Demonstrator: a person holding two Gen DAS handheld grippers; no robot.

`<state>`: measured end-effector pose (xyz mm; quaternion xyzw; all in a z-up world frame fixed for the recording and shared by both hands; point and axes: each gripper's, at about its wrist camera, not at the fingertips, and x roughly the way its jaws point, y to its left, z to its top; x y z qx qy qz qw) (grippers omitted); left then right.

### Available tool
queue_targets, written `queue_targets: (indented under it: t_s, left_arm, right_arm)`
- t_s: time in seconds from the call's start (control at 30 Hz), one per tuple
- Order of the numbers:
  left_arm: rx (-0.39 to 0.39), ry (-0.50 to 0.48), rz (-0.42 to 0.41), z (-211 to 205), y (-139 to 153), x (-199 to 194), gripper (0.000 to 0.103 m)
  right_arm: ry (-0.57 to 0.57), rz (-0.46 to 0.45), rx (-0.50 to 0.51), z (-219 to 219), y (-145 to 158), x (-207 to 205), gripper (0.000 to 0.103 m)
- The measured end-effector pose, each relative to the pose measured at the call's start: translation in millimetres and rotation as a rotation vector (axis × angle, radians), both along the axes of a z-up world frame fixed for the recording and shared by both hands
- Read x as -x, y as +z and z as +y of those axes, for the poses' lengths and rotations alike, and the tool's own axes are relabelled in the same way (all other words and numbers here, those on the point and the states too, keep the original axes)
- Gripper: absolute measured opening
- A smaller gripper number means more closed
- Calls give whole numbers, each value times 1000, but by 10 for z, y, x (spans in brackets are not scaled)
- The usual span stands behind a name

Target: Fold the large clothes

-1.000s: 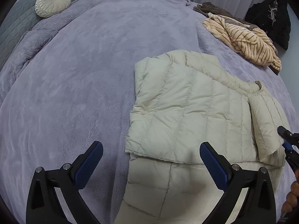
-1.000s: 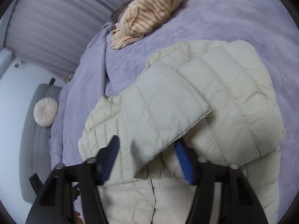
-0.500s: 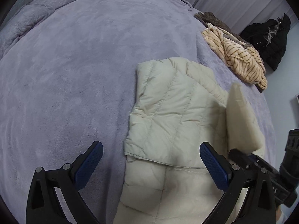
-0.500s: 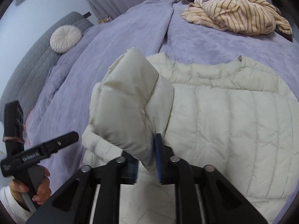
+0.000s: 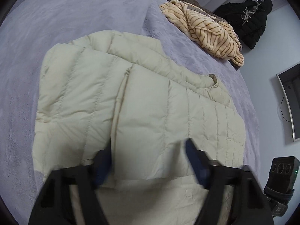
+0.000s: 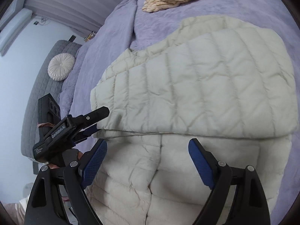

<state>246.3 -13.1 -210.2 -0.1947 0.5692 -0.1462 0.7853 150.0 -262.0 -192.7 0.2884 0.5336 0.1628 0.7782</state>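
A cream quilted puffer jacket (image 5: 142, 112) lies flat on the purple bedspread (image 5: 75, 9), both sleeves folded across its body; it also shows in the right wrist view (image 6: 196, 86). My left gripper (image 5: 148, 159) is open, blurred, low over the sleeve cuffs; in the right wrist view its fingers (image 6: 93, 116) straddle the sleeve edge at the jacket's left side. My right gripper (image 6: 148, 157) is open and empty, hovering above the jacket's zip below the folded sleeve.
A striped tan garment (image 5: 206, 30) on a brown one lies at the far bed edge. A black coat (image 5: 249, 20) hangs by the wall. A round pillow (image 6: 61, 66) leans on the grey headboard. A wall monitor (image 5: 290, 101) is at right.
My right gripper carried the right sleeve across the jacket and let it go, now open. My left gripper moved right over the jacket and its jaws narrowed.
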Motion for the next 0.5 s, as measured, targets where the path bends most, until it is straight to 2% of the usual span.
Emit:
queue_targets:
  t_s: [0.03, 0.07, 0.2, 0.27, 0.37, 0.5]
  left_arm:
    - [2, -8, 18, -35, -17, -37, 9]
    - [15, -9, 23, -45, -10, -52, 5]
    - [20, 19, -60, 94, 195, 21, 5]
    - [17, 35, -51, 211, 179, 46, 5]
    - [-2, 54, 1, 336, 7, 85, 5]
    - [9, 82, 33, 367, -153, 130, 5]
  right_arm:
    - [-25, 13, -18, -90, -34, 32, 91]
    - [-52, 24, -36, -183, -69, 56, 91]
    - [-149, 40, -94, -496, -173, 106, 91]
    - [-191, 36, -101, -630, -206, 114, 91]
    - [-268, 32, -122, -880, -260, 120, 91]
    - [-415, 26, -198, -1256, -370, 158, 91]
